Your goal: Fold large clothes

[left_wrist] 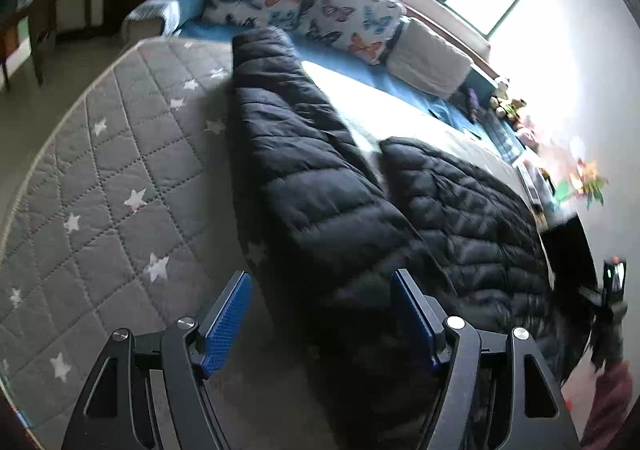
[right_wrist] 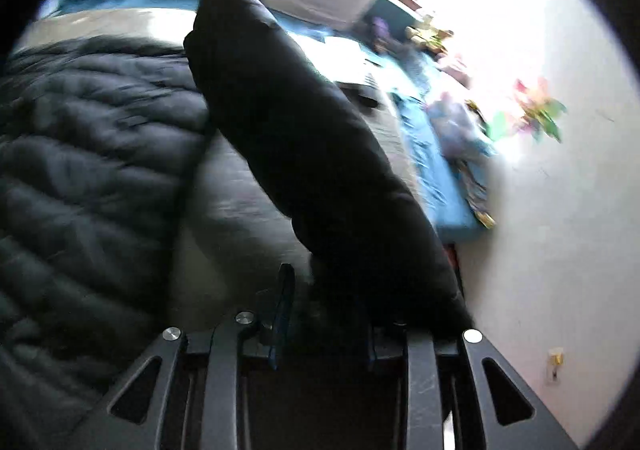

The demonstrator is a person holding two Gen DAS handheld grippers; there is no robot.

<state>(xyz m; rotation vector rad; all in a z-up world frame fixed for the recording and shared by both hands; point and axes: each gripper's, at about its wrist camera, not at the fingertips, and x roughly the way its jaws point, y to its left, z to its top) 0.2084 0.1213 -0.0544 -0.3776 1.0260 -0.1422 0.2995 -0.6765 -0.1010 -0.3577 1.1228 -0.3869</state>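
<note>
Over the grey quilted mattress (left_wrist: 120, 178), the left gripper (left_wrist: 320, 314) hangs spread wide above the black puffer jacket (left_wrist: 320, 210), while the right gripper (right_wrist: 324, 314) pinches its sleeve (right_wrist: 312, 154), apparently lifting it inward to fold.

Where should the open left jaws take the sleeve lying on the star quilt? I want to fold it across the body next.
Probably the near end of the long sleeve, by the left gripper. It lies flat, running away from the camera along the star quilt, so come from the quilt side and pinch its outer edge. The right gripper seems to grip the other sleeve.
</note>
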